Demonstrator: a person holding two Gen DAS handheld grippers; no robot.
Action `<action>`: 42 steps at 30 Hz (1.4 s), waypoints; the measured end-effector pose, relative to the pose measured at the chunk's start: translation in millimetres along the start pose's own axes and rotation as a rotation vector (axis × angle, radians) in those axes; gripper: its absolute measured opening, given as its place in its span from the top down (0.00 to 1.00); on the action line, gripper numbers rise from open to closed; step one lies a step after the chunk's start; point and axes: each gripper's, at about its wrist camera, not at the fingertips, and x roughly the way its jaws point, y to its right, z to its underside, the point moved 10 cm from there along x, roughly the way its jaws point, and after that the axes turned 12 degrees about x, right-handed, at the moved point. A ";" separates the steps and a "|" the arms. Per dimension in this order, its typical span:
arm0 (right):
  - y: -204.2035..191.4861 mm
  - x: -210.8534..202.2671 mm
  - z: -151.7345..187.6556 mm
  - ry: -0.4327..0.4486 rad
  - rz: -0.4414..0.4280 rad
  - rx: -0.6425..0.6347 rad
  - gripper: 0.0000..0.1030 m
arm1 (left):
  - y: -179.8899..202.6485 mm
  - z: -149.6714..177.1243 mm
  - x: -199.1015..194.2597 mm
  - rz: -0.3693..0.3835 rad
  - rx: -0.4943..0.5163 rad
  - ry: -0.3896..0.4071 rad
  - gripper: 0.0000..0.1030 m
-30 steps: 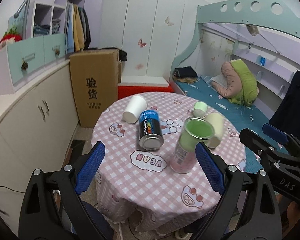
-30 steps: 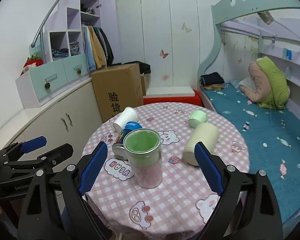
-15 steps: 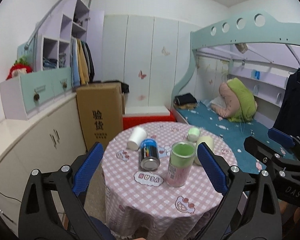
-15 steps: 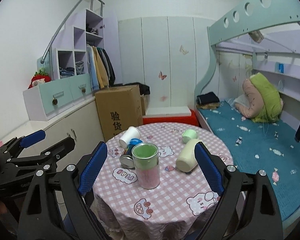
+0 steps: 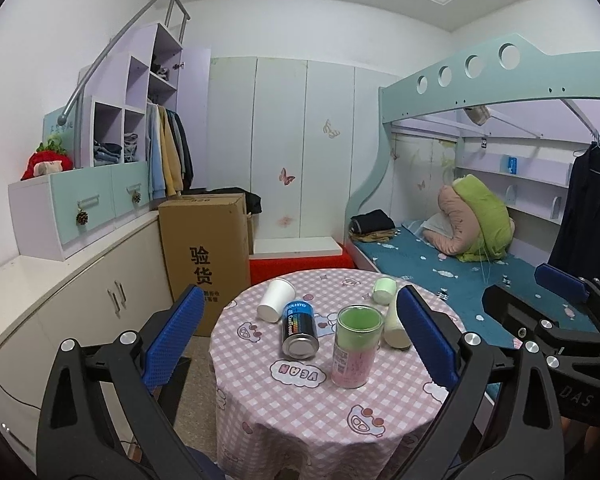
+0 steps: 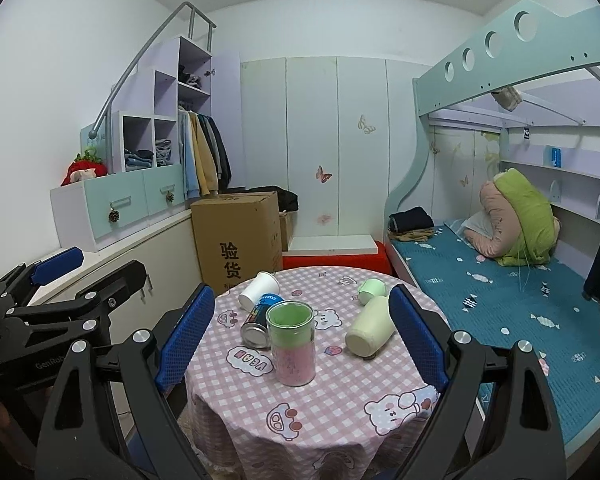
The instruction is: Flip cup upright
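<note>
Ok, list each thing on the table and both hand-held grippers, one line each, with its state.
Pink cup: upright, mouth up, green inside.
Paper cup: on its side.
Can: on its side, metal end toward the camera.
Cream cup: on its side.
Small green cup: on its side.
Left hand-held gripper: open, holding nothing, short of the table.
Right hand-held gripper: open, holding nothing.
Tablecloth: spread over the round table.
</note>
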 end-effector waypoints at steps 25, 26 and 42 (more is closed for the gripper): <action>-0.1 -3.3 -2.9 0.000 -0.002 0.004 0.17 | -1.6 -0.9 5.2 -0.015 0.007 0.007 0.06; -0.4 -3.4 -3.1 0.000 -0.002 0.005 0.17 | -1.6 -1.2 5.9 -0.016 0.007 0.007 0.06; -1.0 0.9 -2.7 -0.006 -0.005 0.010 0.17 | -1.5 -1.0 5.7 -0.017 0.007 0.008 0.06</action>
